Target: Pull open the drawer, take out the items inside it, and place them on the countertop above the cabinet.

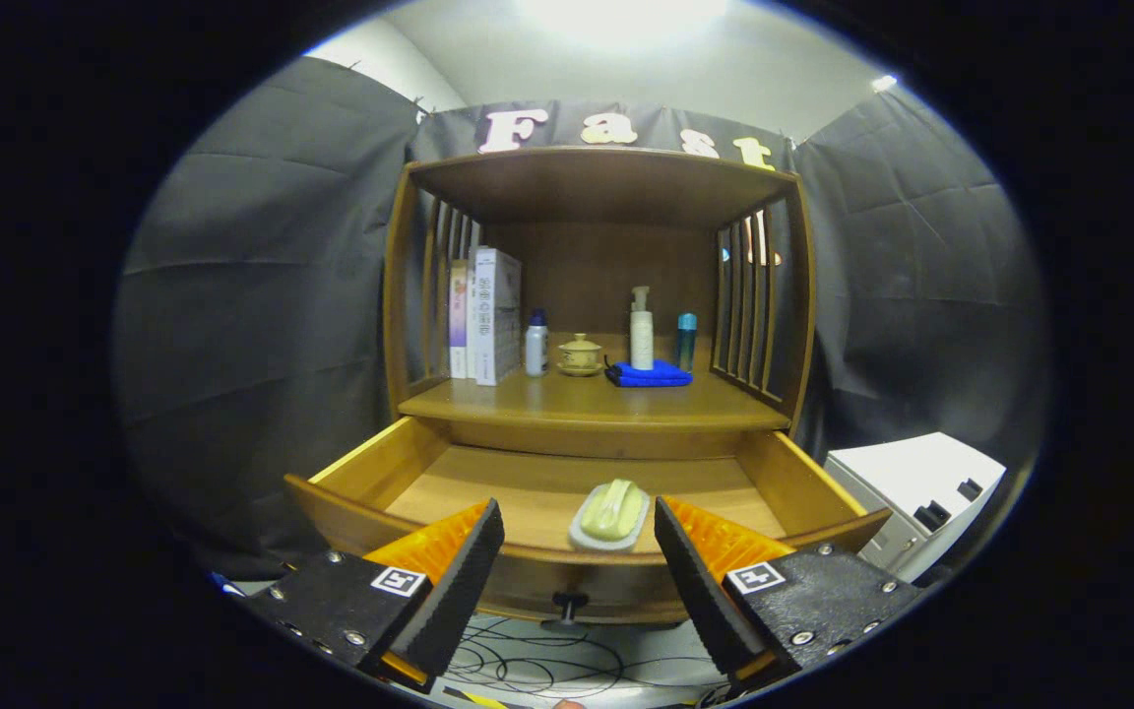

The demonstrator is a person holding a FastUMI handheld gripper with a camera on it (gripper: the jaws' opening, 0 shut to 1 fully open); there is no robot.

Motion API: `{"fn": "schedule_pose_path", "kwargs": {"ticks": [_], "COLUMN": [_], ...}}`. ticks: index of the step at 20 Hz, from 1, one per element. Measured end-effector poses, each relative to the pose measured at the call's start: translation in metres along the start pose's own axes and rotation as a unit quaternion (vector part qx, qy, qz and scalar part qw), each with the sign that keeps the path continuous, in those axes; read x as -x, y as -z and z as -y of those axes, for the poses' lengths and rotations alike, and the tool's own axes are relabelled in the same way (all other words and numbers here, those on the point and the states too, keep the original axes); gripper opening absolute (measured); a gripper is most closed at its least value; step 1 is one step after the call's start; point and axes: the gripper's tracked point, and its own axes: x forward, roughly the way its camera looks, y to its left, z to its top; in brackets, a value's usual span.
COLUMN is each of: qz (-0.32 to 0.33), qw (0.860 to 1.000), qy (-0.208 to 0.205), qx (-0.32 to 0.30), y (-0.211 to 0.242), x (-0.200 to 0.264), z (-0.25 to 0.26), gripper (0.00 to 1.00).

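Hovering just outside the pulled-open drawer (528,492), the gripper (579,551) spreads its fingers wide, gripping nothing. A yellow-green soap on its white dish (610,512) lies inside the drawer, just beyond the fingers, below the bench (567,399) carrying books and bottles.

Gripper (579,571) spread wide, fingers apart, holding nothing, in front of drawer. Drawer (350,473) of wooden cabinet (793,295) pulled out. Inside, near front wall, pale green soap on white dish (610,512), just beyond fingers, between them. Drawer knob (568,603) below. On countertop (528,399): books (488,315), white bottle (535,345), lidded cup (581,354), pump bottle (641,330) behind blue cloth (648,374), teal bottle (686,340). White box (912,492) at right of cabinet.
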Motion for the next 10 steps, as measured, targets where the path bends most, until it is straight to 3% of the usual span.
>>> {"fn": "schedule_pose_path", "kwargs": {"ticks": [7,10], "qz": [-0.071,-0.115], "qw": [0.996,0.99], "qy": [0.058,0.078], "qx": [0.0,-0.015], "y": [-0.031,-0.022], "x": [-0.076,-0.103], "z": [0.029,0.04], "gripper": [0.95,0.95]}}
